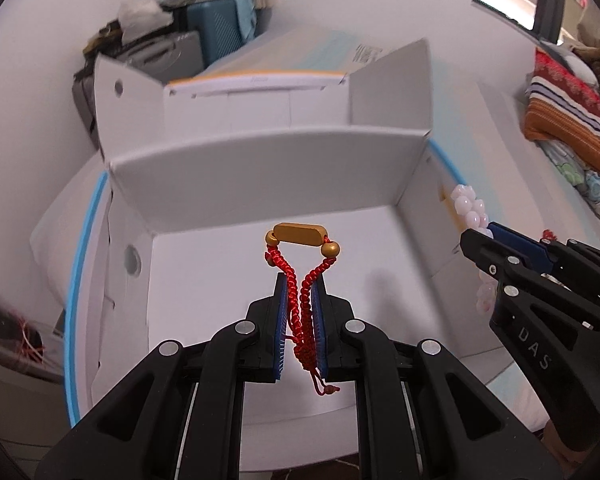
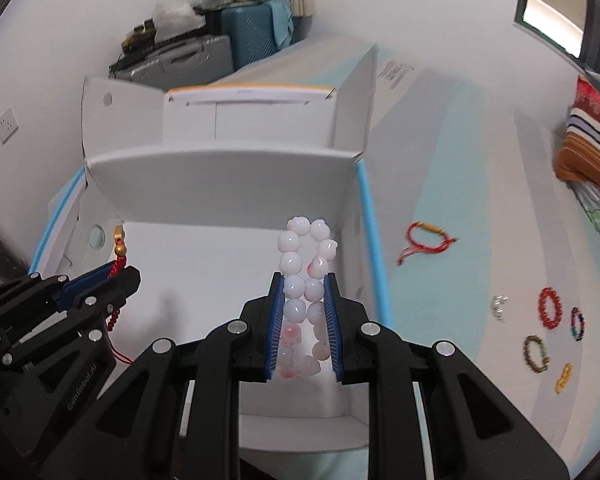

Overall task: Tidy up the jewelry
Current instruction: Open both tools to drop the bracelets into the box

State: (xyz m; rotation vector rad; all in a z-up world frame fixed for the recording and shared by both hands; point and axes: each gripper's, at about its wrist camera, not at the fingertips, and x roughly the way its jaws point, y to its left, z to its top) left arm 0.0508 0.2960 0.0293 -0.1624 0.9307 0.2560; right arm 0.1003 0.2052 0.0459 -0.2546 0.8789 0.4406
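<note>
two grippers are seen: the left gripper (image 1: 300, 288) and the right gripper (image 2: 303, 292). two red cord bracelets with gold tubes are counted, one clamped in the left gripper (image 1: 300, 236) and one lying loose on the surface (image 2: 424, 238). one pale pink bead bracelet (image 2: 306, 264) is counted. one open white box (image 2: 220, 184) is seen. five further small pieces are counted on the surface: a clear one (image 2: 499, 305), a red bead ring (image 2: 551, 306), a multicoloured ring (image 2: 577, 323), a brown-green ring (image 2: 536, 354) and a yellow piece (image 2: 564, 377).

Bracelets (image 2: 550, 306) right of box (image 2: 220, 178) — outside
</note>
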